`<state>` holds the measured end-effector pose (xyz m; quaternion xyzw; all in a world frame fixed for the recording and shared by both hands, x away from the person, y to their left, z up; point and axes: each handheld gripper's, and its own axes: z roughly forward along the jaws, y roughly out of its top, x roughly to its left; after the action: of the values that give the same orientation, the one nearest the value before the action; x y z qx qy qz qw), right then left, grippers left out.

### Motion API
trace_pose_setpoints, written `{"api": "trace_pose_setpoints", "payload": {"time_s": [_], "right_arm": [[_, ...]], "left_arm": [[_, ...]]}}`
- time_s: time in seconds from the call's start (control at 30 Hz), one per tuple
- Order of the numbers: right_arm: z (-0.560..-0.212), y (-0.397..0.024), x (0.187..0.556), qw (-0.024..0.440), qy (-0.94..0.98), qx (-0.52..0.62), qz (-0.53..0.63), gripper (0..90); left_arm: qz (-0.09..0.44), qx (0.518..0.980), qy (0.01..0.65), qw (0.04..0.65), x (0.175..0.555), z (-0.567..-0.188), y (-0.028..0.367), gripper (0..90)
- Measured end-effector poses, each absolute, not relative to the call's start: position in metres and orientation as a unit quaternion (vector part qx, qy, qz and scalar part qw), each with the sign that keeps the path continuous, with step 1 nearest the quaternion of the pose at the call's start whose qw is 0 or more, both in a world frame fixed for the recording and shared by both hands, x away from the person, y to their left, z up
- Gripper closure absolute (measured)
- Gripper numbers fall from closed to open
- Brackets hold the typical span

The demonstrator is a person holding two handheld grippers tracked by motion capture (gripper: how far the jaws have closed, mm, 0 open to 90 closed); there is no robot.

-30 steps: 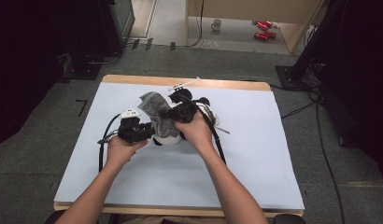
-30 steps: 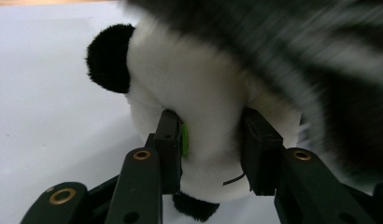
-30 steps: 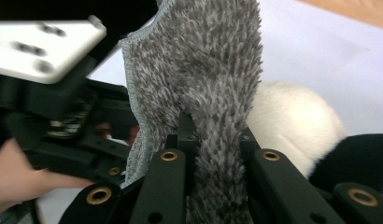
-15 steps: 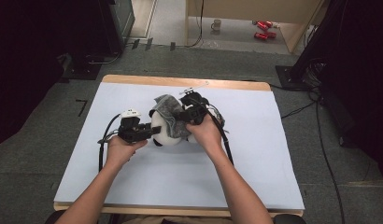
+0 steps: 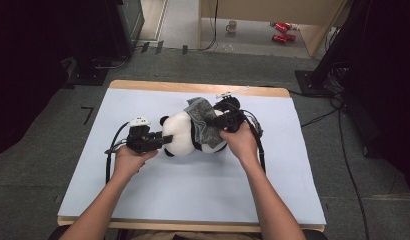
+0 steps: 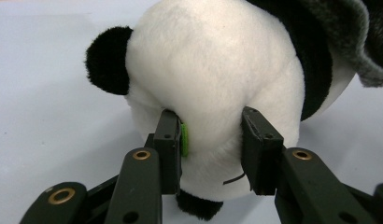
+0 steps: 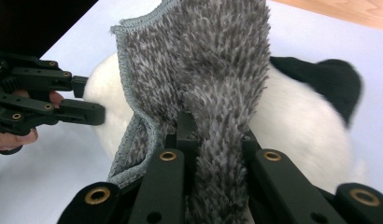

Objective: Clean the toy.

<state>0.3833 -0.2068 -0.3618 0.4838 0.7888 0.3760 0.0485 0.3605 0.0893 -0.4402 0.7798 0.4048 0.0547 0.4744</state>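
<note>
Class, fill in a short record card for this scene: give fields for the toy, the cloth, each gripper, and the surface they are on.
Toy: plush panda, lying on its side
Cloth: grey fuzzy cloth, draped over the panda's body
Left gripper: jaws pressed into the panda's white head from both sides
Right gripper: shut on a fold of the grey cloth
Surface: pale blue mat on a wooden table
Hands: one on each gripper, coming in from the near edge
</note>
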Motion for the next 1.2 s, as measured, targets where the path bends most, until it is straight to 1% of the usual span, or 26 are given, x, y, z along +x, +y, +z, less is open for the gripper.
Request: {"api": "trace_pose_setpoints", "payload": {"time_s": [0.57, 0.77, 0.93, 1.07, 1.2], "right_arm": [[-0.361, -0.252, 0.38, 0.061, 0.764, 0.516, 0.383, 79.8], [-0.361, -0.266, 0.381, 0.072, 0.758, 0.53, 0.373, 80.0], [-0.35, -0.283, 0.378, 0.086, 0.744, 0.545, 0.378, 80.3], [-0.335, -0.281, 0.373, 0.084, 0.74, 0.535, 0.399, 80.3], [-0.322, -0.26, 0.37, 0.079, 0.754, 0.505, 0.412, 80.2]], "left_arm": [[0.054, 0.778, 0.41, 0.473, 0.362, -0.442, 0.091, 62.9], [0.053, 0.777, 0.414, 0.471, 0.362, -0.442, 0.091, 63.0], [0.057, 0.778, 0.414, 0.468, 0.363, -0.442, 0.092, 63.1], [0.058, 0.775, 0.416, 0.472, 0.362, -0.442, 0.091, 63.1], [0.06, 0.775, 0.414, 0.473, 0.361, -0.44, 0.09, 63.2]]}}
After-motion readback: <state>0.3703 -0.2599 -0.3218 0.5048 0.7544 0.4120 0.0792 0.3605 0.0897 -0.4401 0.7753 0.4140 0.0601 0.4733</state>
